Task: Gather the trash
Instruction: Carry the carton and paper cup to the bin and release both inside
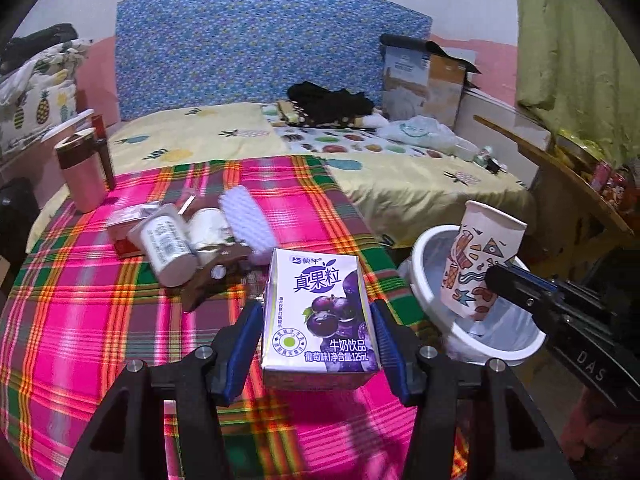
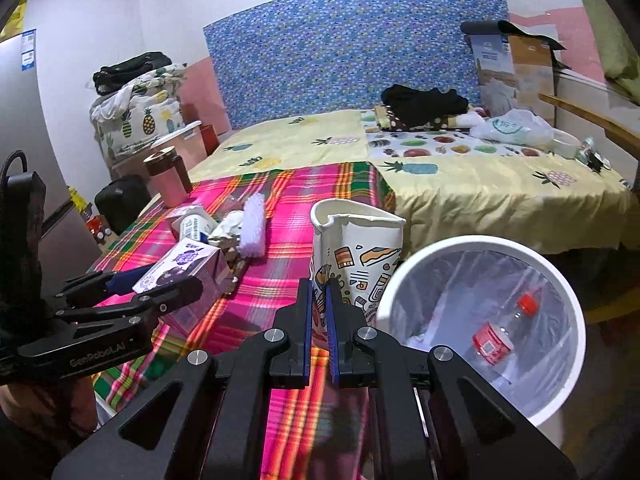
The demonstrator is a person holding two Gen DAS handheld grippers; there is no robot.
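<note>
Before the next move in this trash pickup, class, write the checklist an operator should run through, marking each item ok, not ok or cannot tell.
1. Right gripper pinching the paper cup wall: ok.
2. Cup fully above the white bin opening: cannot tell; it is near the rim.
3. Bin has room: ok, only a plastic bottle visible inside.
4. Left gripper around the purple milk carton: ok; firm contact: cannot tell.
5. More trash on the plaid cloth: not ok, items remain.

Left claw (image 1: 318, 344) fingers spread wide around something; right claw (image 2: 319, 334) pinched nearly closed, gripping
</note>
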